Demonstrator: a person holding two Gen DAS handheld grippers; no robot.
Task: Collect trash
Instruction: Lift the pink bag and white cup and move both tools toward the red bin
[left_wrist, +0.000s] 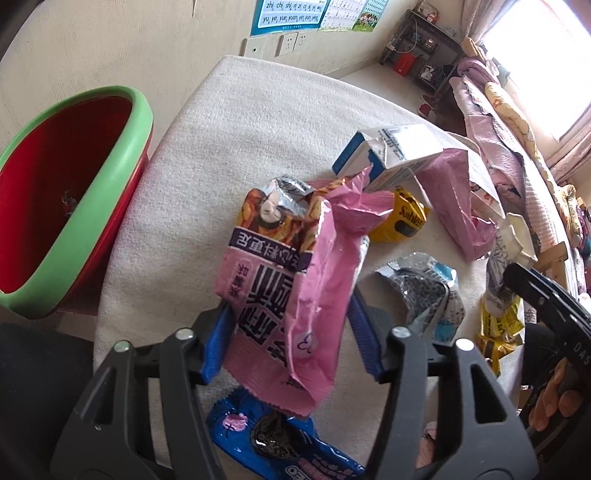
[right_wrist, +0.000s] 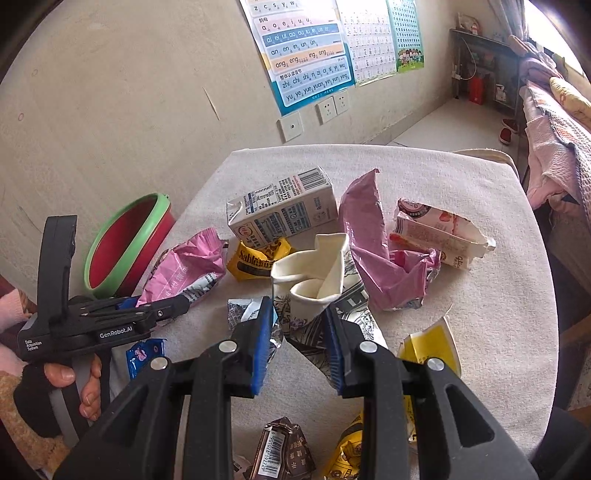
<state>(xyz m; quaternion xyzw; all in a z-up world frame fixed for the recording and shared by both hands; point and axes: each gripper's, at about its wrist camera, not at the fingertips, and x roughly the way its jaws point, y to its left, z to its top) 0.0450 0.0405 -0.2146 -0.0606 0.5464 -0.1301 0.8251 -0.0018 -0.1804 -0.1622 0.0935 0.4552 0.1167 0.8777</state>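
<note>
A pink snack bag (left_wrist: 291, 295) stands between the blue pads of my left gripper (left_wrist: 288, 321), which is shut on it and holds it just above the cloth-covered table (left_wrist: 229, 122). In the right wrist view this left gripper (right_wrist: 173, 306) sits left of centre with the pink snack bag (right_wrist: 184, 269) sticking out of it. My right gripper (right_wrist: 299, 339) is shut on a crumpled white paper cup (right_wrist: 314, 284) with black print. A red bin with a green rim (left_wrist: 92, 206) stands off the table's left edge, empty but for a small scrap.
Litter on the table: a blue-and-white milk carton (right_wrist: 284, 206), yellow wrapper (right_wrist: 255, 260), mauve bag (right_wrist: 373, 258), strawberry carton (right_wrist: 436, 232), yellow cup (right_wrist: 432, 347), silver wrapper (left_wrist: 428, 291) and blue biscuit wrapper (left_wrist: 273, 439). A bed lies at right.
</note>
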